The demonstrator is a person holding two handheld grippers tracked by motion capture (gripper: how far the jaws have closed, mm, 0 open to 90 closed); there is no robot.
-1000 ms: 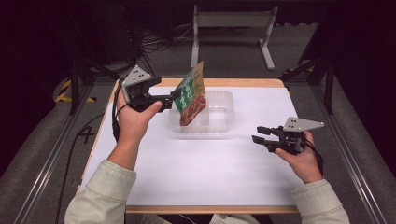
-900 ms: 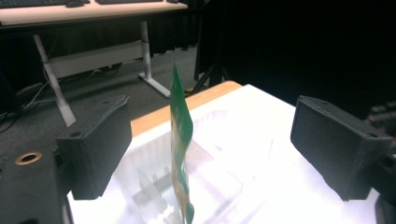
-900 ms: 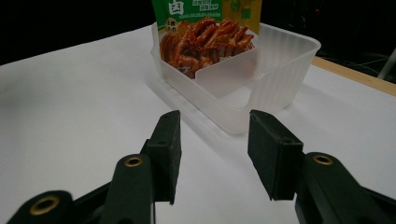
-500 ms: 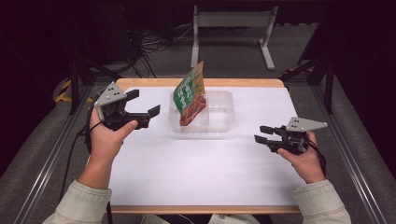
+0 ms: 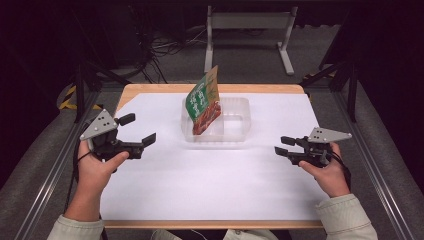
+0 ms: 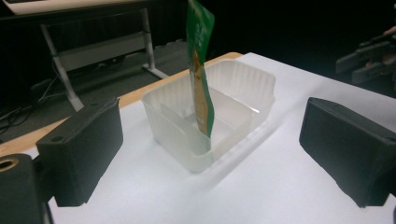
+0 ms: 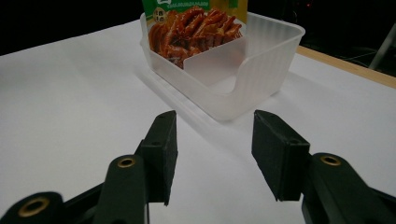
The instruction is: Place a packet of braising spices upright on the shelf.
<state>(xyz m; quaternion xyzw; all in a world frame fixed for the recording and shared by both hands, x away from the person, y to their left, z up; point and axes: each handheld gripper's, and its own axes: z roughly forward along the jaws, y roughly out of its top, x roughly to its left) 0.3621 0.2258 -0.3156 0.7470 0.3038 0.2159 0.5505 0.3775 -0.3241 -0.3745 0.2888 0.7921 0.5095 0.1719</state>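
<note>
A green and orange snack pouch point(image 5: 204, 102) stands on edge, leaning, in the left compartment of a clear plastic container point(image 5: 245, 120) at the table's far middle. My left gripper point(image 5: 138, 129) is out to the left of the container, apart from it. Its jaws are open, have just been opening, and hold nothing. In the left gripper view the pouch point(image 6: 201, 70) and container point(image 6: 252, 84) lie ahead of that gripper point(image 6: 212, 140). My right gripper point(image 5: 283, 145) hovers at the right, open. Its jaws have also just been opening on nothing. The right gripper view puts this gripper point(image 7: 215, 135) short of the container point(image 7: 261, 60) and pouch point(image 7: 196, 23).
A white sheet point(image 5: 210, 180) covers the wooden table point(image 5: 150, 89). Metal rails point(image 5: 47, 175) run along both sides of it. A grey stand point(image 5: 250, 22) and cables lie on the floor beyond the far edge.
My left gripper has drawn back from the pouch, moving left and toward me, with its jaws spread. The pouch stays standing in the container. The right jaws stand a little wider; that hand kept still.
</note>
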